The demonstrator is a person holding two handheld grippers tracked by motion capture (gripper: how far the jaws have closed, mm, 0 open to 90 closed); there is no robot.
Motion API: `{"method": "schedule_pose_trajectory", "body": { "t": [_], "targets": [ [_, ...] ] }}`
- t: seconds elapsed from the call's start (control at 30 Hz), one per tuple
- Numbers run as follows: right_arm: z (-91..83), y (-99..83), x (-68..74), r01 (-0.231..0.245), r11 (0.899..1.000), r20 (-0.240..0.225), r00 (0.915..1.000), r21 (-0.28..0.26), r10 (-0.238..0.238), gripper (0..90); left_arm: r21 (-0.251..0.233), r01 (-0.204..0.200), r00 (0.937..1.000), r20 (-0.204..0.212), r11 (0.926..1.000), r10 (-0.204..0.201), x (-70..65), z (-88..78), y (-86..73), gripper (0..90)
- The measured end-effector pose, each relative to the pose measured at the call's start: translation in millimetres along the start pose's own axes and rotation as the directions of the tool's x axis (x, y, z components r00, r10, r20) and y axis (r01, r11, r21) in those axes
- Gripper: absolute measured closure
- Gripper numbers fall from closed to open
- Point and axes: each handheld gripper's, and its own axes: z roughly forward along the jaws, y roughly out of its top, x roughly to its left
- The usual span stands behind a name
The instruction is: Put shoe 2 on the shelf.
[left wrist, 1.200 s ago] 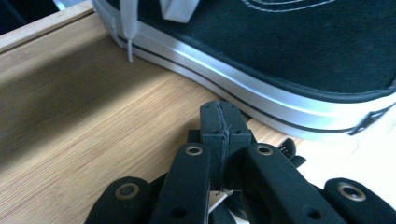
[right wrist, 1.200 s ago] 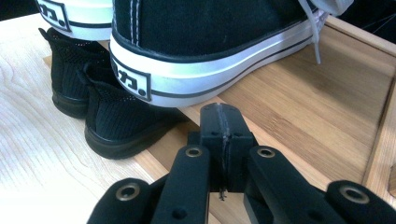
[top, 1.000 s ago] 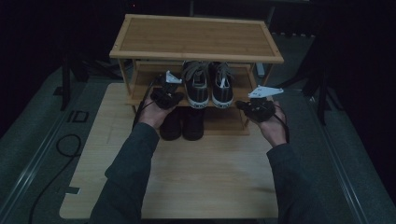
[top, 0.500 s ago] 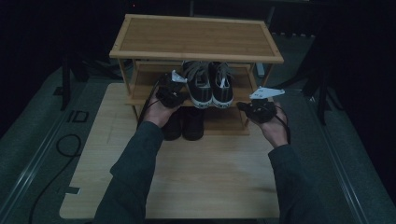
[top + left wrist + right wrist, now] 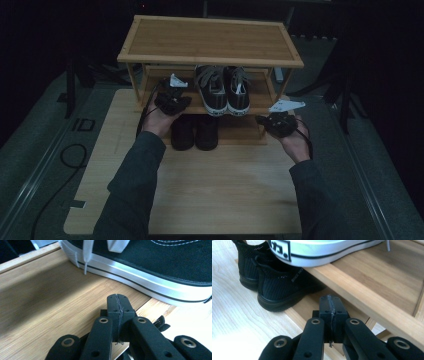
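Left gripper view: left gripper [image 5: 118,305] fingers pressed together, empty, beside white-soled sneaker [image 5: 160,267] on shelf [image 5: 50,307].
Right gripper view: right gripper [image 5: 331,306] fingers together, empty, facing black shoes [image 5: 272,287] underneath.
High view: both hands level at shoe rack [image 5: 210,42].

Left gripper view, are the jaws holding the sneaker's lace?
No, the left gripper has its jaws shut on nothing, short of the white lace.

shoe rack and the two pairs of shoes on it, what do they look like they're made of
Shoe rack: pale wood, probably bamboo, matte; fine straight grain strips show in the gripper views. Black-and-white sneakers: dark woven upper, likely canvas, with white stitching, and a glossy white sole wall that looks like rubber. All-black shoes: ribbed knit or mesh upper, matte, with a dull black sole, apparently rubber or foam.
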Motion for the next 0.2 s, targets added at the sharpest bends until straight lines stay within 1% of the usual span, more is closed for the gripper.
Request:
{"method": "schedule_pose_trajectory", "body": {
  "t": [0.1,0.13,0.17,0.2],
  "targets": [
    [-0.3,-3.3,-0.3,-0.004,1.0,0.0,1.0,0.005,0.004,89.5,0.005,-0.002,1.0,-0.009,1.0,0.002,3.0,-2.2,-2.1,89.7],
    [-0.5,-4.5,-0.6,-0.005,1.0,-0.001,1.0,0.005,0.005,89.5,0.004,0.007,0.9999,-0.014,1.0,-0.007,3.4,-2.8,-3.0,89.6],
    [-0.8,-5.5,-0.8,-0.009,1.0,0.0,1.0,0.009,0.009,89.5,0.012,0.001,0.9999,-0.017,0.9999,-0.001,4.7,-4.1,-3.3,89.4],
    [-0.8,-6.5,-1.3,-0.012,1.0,0.0,0.9999,0.01,0.012,89.5,0.006,0.004,0.9998,-0.022,1.0,-0.004,5.6,-4.8,-4.2,89.3]
  ]
}}
